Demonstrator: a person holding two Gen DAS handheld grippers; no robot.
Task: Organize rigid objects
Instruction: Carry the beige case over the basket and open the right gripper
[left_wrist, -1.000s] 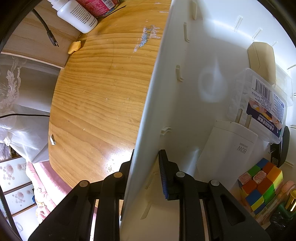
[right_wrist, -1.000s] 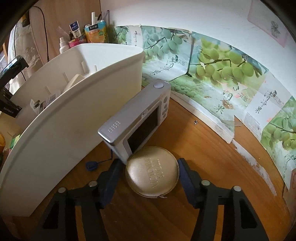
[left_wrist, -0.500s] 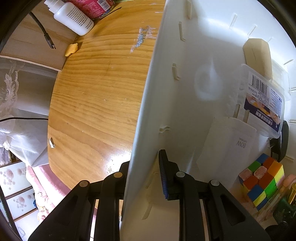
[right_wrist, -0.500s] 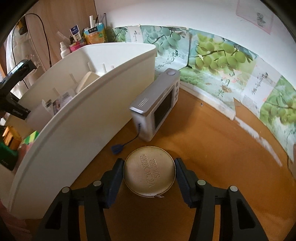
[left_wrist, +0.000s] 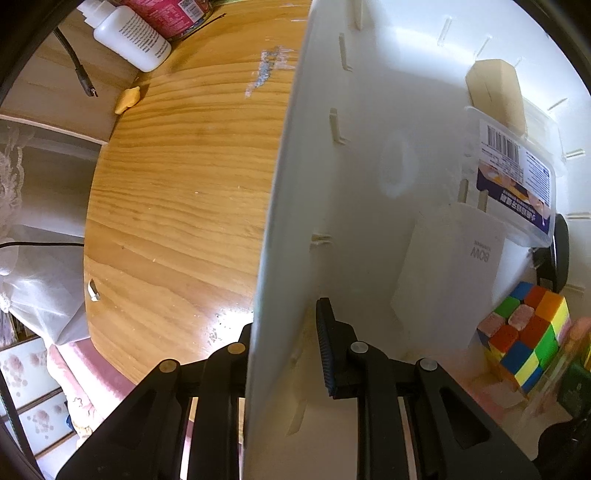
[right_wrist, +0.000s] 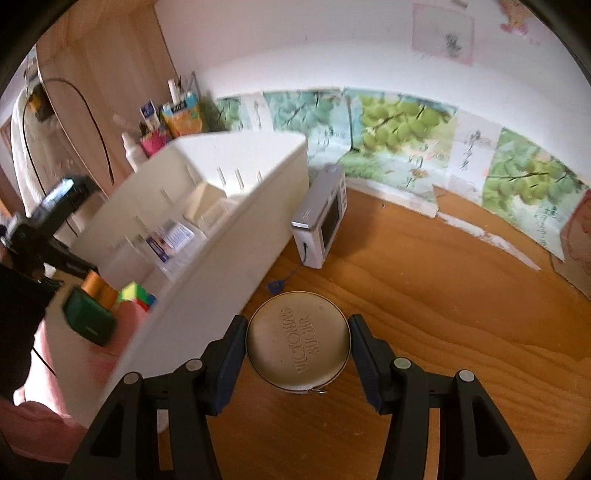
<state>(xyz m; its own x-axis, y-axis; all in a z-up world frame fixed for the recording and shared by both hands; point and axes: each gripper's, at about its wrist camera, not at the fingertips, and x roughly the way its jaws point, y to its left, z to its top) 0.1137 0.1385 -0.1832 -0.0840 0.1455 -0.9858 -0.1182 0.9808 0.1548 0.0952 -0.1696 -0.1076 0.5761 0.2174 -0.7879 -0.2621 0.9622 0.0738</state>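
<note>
Lifted higher off the bench (right_wrist: 424, 295) than a second ago, round gold tin (right_wrist: 298, 340) clamped between right gripper (right_wrist: 297, 363) fingers. Left gripper (left_wrist: 286, 350) fingers pinched on white bin (left_wrist: 280, 229) wall.

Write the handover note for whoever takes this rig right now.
Left gripper: shut on the near wall of the white bin.
Right gripper: shut on the round tin, above the table beside the bin.
In the bin: puzzle cube, white charger, clear box.
Left: the tin goes in, then probably the silver camera, standing by the bin's outer wall.
</note>
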